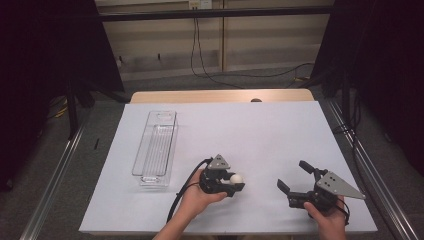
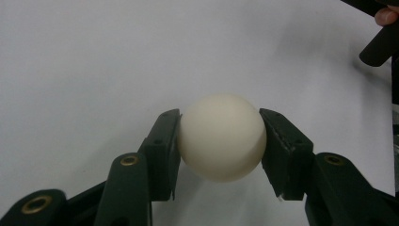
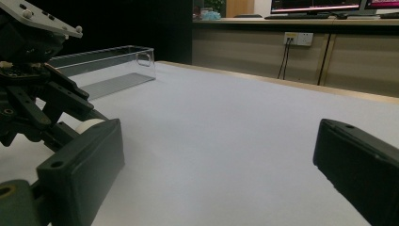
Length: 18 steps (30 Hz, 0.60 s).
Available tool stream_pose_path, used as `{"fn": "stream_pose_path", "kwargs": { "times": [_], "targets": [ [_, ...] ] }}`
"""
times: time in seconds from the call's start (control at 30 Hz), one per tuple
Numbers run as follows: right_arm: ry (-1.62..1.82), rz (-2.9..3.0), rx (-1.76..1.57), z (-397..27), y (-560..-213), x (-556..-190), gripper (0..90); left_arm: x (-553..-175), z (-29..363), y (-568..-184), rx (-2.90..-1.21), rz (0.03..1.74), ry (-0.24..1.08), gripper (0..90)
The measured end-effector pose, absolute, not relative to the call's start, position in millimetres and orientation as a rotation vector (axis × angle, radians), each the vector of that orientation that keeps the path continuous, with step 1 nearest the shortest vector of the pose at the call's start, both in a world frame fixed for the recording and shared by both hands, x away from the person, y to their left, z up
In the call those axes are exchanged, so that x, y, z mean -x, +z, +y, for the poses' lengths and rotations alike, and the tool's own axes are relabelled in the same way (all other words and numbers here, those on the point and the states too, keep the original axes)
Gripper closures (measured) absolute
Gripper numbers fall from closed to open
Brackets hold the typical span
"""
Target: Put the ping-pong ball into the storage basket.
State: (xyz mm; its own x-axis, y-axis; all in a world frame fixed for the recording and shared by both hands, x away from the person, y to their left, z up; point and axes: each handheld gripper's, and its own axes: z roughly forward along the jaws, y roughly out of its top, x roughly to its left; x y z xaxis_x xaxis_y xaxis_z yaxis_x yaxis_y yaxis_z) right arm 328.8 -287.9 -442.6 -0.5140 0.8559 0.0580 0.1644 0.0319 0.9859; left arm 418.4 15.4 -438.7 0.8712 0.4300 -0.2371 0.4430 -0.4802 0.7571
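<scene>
A smooth, matte, cream-white ball [image 2: 221,137].

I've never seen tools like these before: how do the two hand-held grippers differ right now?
The left gripper is shut on a cream ball, pads pressing both its sides; the right gripper is open and holds nothing. The left gripper's jaws stand close together; the right gripper's are spread wide. Both are black, carry a grey three-cornered plate, and sit low over the white table cover.
</scene>
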Motion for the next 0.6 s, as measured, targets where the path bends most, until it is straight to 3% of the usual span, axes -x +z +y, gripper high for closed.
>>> {"fn": "stream_pose_path", "kwargs": {
  "times": [0.6],
  "targets": [
    [1.528, 1.72, -1.047, -288.5, -442.4, -328.7, 1.9, -420.6, 21.9, -433.1, -2.118, 0.646, -0.026, 51.2]
  ]
}}
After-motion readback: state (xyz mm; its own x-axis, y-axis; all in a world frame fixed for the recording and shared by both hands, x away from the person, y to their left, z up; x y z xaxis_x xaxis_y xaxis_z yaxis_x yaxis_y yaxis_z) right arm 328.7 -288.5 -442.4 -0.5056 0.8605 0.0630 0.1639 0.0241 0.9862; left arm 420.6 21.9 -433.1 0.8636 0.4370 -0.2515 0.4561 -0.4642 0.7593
